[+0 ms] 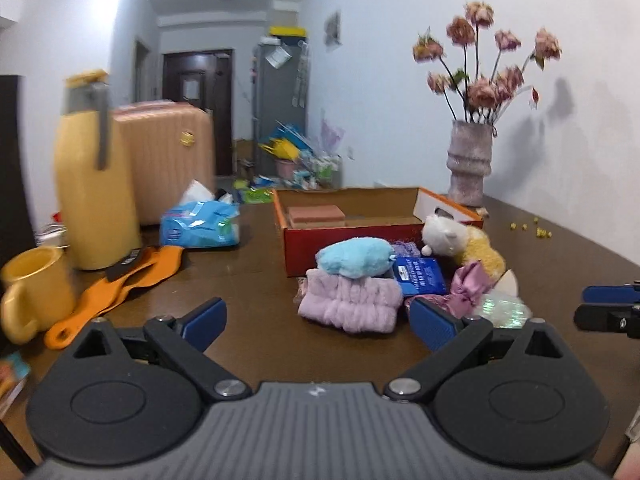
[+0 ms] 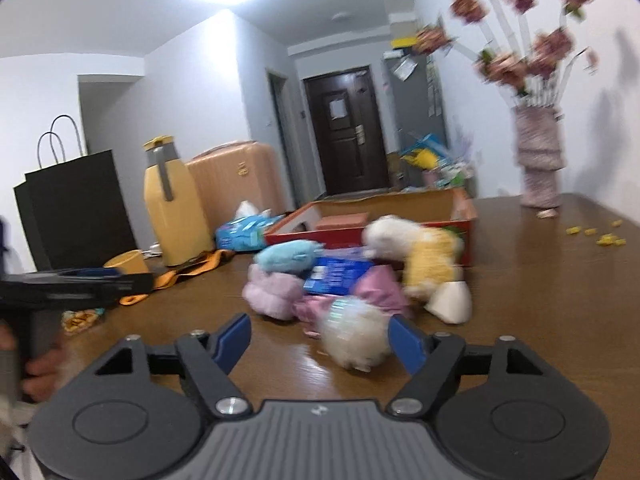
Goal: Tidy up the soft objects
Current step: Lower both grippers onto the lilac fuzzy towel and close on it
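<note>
A pile of soft things lies on the brown table in front of an open red box (image 1: 304, 252): a light-blue plush (image 1: 354, 257) on a lilac fluffy cloth (image 1: 350, 307), a white-and-yellow plush (image 1: 464, 242), a pink satin bow (image 1: 468, 286), a white iridescent fluffy ball (image 1: 504, 308) and a blue packet (image 1: 420, 276). My left gripper (image 1: 318, 326) is open and empty, just short of the lilac cloth. My right gripper (image 2: 320, 342) is open, with the fluffy ball (image 2: 354, 336) near its right finger. The pile also shows in the right wrist view (image 2: 280, 280).
A yellow thermos (image 1: 94, 176), yellow mug (image 1: 34, 288), orange strap (image 1: 120, 280) and blue tissue pack (image 1: 200, 224) stand at the left. A vase of dried flowers (image 1: 468, 164) stands at back right. A black paper bag (image 2: 76, 208) is far left. The box holds a brick-coloured block (image 1: 316, 214).
</note>
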`<state>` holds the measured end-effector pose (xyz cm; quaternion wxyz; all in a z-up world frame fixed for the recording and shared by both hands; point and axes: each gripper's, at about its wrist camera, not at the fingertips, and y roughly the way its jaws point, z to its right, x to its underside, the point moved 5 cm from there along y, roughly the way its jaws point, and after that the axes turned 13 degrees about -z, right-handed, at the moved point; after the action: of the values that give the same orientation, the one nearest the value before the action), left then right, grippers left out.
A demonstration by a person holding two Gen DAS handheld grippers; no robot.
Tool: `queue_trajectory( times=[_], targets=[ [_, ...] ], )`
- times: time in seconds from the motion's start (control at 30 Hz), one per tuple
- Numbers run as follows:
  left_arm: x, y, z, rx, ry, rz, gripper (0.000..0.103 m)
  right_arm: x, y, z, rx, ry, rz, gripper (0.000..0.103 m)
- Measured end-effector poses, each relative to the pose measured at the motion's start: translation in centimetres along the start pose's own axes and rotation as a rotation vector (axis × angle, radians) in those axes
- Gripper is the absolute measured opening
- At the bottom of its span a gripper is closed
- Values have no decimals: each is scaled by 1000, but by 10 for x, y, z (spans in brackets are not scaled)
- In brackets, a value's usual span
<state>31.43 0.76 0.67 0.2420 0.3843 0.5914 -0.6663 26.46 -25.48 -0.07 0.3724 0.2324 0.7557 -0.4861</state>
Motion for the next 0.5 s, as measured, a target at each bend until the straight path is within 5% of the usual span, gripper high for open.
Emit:
queue_trajectory(
  times=[0.2,0.3,0.4,0.5],
  targets=[
    [-29,94,-23,103,33,-116,68,-30,91,-22,6,21,-85,51],
    [-33,128,-30,207,31,-157,64,-41,128,-24,12,48,-116,47],
    [-32,152,-42,278,-52,-214,56,-48,153,-24,39,81,-136,46],
    [-28,159,-49,406,-134,-229,33,-50,168,-22,49,91,-146,46]
  ],
)
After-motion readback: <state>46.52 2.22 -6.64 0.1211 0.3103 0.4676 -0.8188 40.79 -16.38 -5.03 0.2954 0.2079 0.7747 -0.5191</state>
